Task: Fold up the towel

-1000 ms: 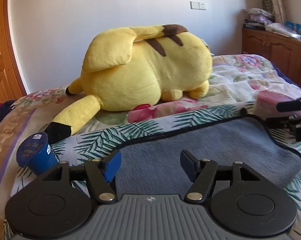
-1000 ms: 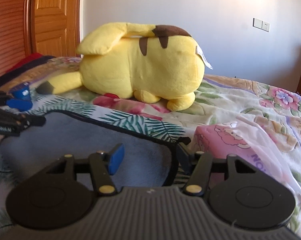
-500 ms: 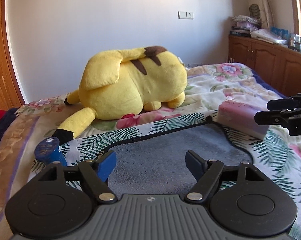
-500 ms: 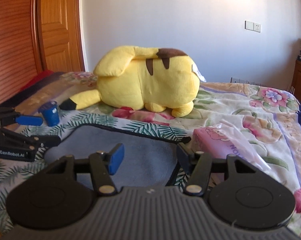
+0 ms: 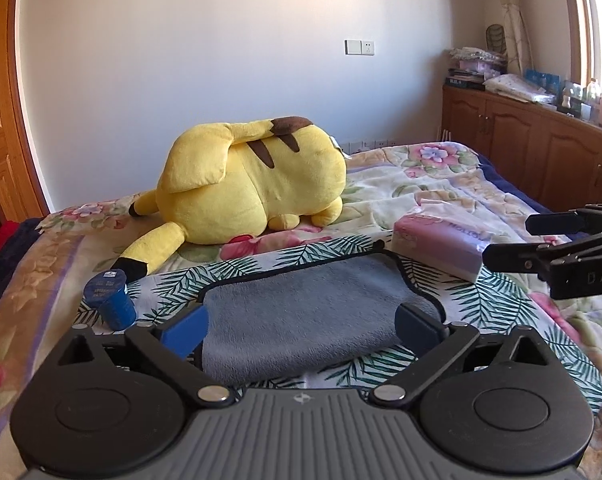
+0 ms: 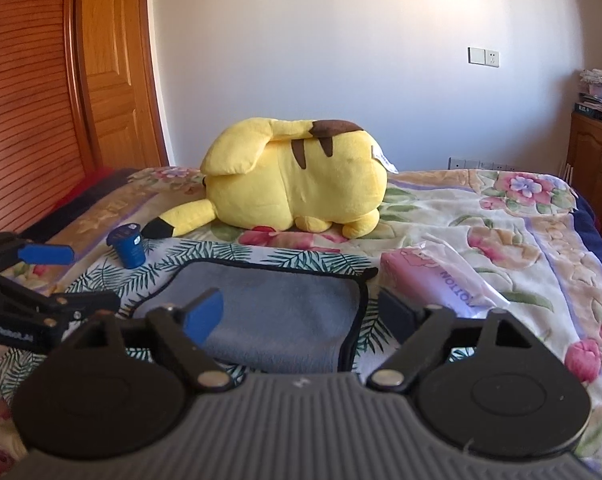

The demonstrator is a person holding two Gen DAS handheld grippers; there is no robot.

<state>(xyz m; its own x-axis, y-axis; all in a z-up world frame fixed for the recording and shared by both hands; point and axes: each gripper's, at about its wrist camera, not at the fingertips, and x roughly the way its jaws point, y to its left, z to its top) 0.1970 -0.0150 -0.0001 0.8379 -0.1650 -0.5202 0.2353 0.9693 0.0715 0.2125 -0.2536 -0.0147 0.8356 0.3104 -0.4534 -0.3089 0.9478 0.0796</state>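
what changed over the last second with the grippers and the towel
Both grippers pulled back and up from the grey towel, so the bed looks farther away. The left gripper and right gripper stayed open, gripping nothing. The towel, Pikachu plush, blue cup and pink tissue pack stayed put.

Towel (image 5: 313,312) on bed (image 5: 453,184) — plush (image 5: 253,196) behind it.

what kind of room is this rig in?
Most likely a home bedroom: the grey towel lies on a bed with a floral quilt, a yellow plush toy sits behind it, and wooden cabinets line the wall.
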